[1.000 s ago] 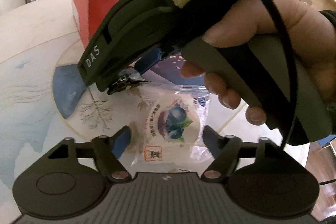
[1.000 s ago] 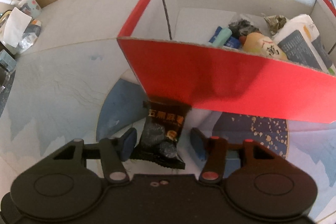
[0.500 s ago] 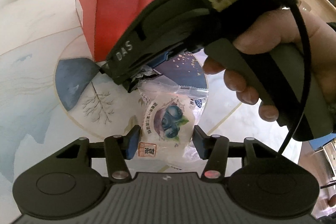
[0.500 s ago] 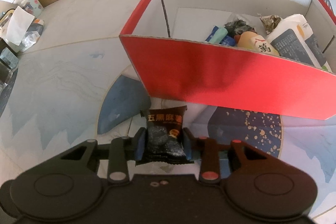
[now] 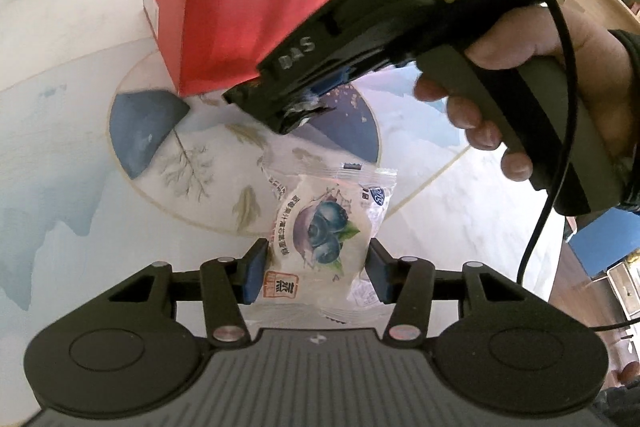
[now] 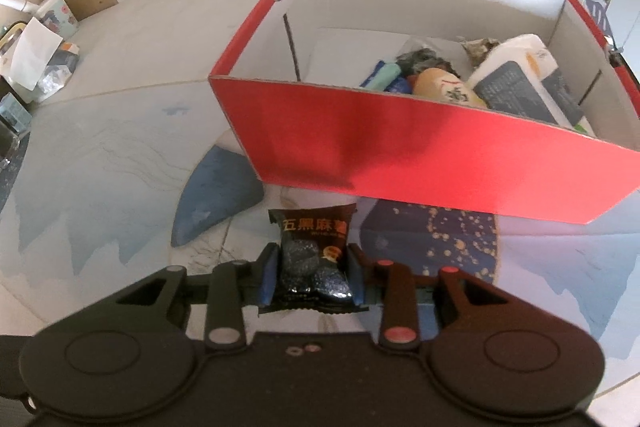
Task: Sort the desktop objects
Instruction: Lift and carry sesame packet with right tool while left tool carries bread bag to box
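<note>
Both packets lifted, long axes pointing forward.

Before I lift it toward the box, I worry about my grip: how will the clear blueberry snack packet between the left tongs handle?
The blueberry packet looks light and puffy, so it should lift easily. Its glossy film may slip between the left tongs. The crinkled sealed edges will probably flop.

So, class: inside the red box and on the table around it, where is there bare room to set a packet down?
Inside the red box, the floor by its left wall is bare; the right half is crowded with packets and a white pack. On the table, the stretch left of the box is open, out to the clutter at the far-left edge.
</note>
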A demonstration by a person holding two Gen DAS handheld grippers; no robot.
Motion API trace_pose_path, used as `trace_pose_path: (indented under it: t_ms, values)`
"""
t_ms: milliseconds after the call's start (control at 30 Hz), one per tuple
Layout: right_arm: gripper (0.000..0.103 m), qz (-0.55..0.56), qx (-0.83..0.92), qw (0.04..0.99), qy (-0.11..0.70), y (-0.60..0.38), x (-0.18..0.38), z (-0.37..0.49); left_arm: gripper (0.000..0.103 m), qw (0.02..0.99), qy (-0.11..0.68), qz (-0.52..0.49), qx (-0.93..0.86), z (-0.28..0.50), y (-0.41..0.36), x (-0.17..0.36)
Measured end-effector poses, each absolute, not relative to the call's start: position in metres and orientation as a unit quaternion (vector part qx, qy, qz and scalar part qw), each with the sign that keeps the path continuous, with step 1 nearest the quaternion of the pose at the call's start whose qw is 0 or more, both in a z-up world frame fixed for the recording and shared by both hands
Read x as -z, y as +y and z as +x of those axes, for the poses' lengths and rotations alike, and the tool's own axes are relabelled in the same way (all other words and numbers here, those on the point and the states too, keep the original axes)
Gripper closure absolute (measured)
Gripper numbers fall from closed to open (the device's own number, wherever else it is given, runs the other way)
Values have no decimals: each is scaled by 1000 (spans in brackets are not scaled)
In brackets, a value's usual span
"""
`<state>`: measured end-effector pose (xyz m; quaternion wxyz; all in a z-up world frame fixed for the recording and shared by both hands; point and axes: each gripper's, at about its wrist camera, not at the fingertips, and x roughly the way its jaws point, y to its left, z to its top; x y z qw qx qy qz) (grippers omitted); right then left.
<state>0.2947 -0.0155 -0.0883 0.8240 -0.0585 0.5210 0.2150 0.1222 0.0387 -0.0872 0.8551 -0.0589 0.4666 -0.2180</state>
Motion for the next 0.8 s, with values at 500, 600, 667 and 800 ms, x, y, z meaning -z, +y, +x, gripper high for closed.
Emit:
trace_pose_path:
  t_ms: [500, 600, 667, 800]
  values:
    - [69, -54, -204, 832, 514, -47, 70, 262, 53, 871, 450, -65, 188, 108, 39, 65]
    - [69, -52, -206, 836, 506, -54, 61, 254, 53, 875, 443, -63, 186, 109, 38, 56]
    - [69, -53, -205, 840, 500, -59, 55, 248, 53, 877, 439, -62, 186, 109, 37, 49]
    - [69, -42, -202, 845, 494, -73, 42, 240, 53, 880, 433, -63, 184, 111, 35, 37]
